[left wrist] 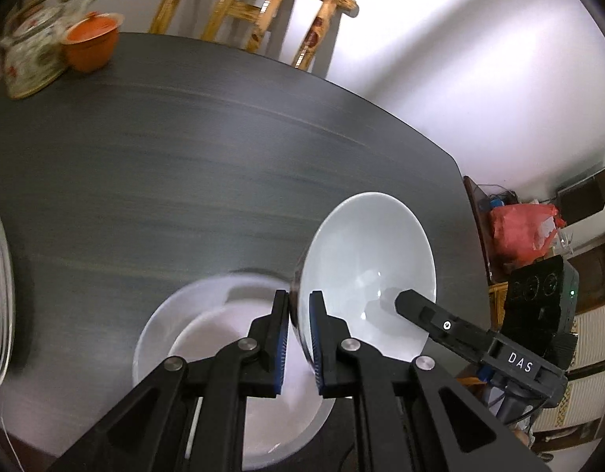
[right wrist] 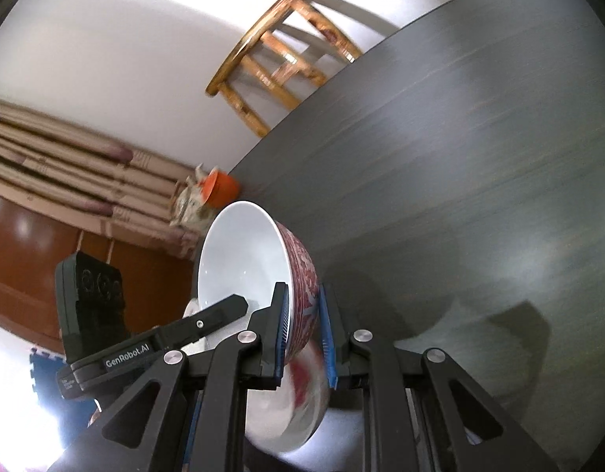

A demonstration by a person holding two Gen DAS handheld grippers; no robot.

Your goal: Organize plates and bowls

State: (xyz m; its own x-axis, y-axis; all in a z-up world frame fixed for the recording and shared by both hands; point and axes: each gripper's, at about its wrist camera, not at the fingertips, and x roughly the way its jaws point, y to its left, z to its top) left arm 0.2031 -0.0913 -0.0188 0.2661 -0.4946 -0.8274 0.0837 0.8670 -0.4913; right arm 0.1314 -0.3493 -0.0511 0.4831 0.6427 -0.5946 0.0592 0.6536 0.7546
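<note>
Two grippers are each clamping one rim of a single glossy bowl [left wrist: 365, 259], white inside and red-patterned outside, tilting above the dark wood-grain table [left wrist: 184, 149]: left gripper [left wrist: 300, 338] and right gripper [right wrist: 304, 334]. One more white bowl [left wrist: 223, 354] is sitting below, with bare tabletop stretching toward one wooden chair [left wrist: 255, 8].

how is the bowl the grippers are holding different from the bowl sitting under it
The held bowl is off the table, tilted on edge, both grippers clamped on its rim; the lower bowl sits upright on the table. The held bowl's outside is red-patterned; the lower bowl's outside is hidden. Both are white inside.
</note>
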